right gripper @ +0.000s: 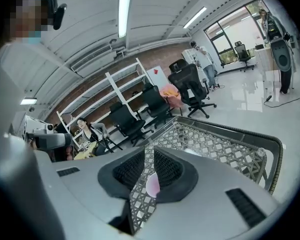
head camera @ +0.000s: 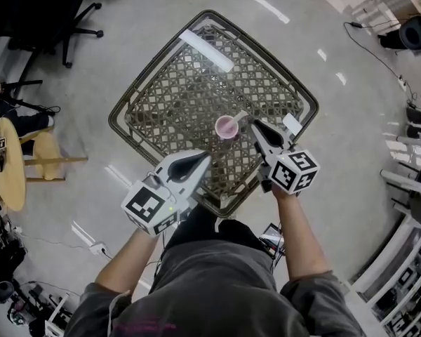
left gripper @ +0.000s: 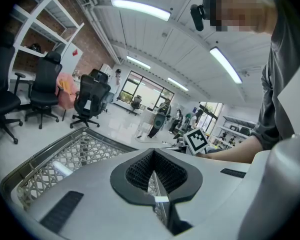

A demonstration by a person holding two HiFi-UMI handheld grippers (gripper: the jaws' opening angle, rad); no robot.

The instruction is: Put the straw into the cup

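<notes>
On the table [head camera: 170,83], the straw [head camera: 240,116] leans in the cup [head camera: 226,127]. Just beside it, the right gripper [head camera: 255,123] is slightly parted and empty. The left gripper [head camera: 207,159] hovers closed.

Cup [head camera: 226,126] stands mid-table, and its straw [head camera: 240,115] pokes out toward my right gripper [head camera: 253,123], whose tip is just beside it with the jaws a slit apart and nothing in them. My left gripper [head camera: 208,158], jaws together, hangs near the cup's near side, so it's tight between the two tips. The far half of the table [head camera: 189,97] is open lattice with only a flat white strip [head camera: 205,50] near the far rim. A raised rim rings the top. Stool [head camera: 45,156] and office chair [head camera: 63,12] are well apart on my left.
</notes>
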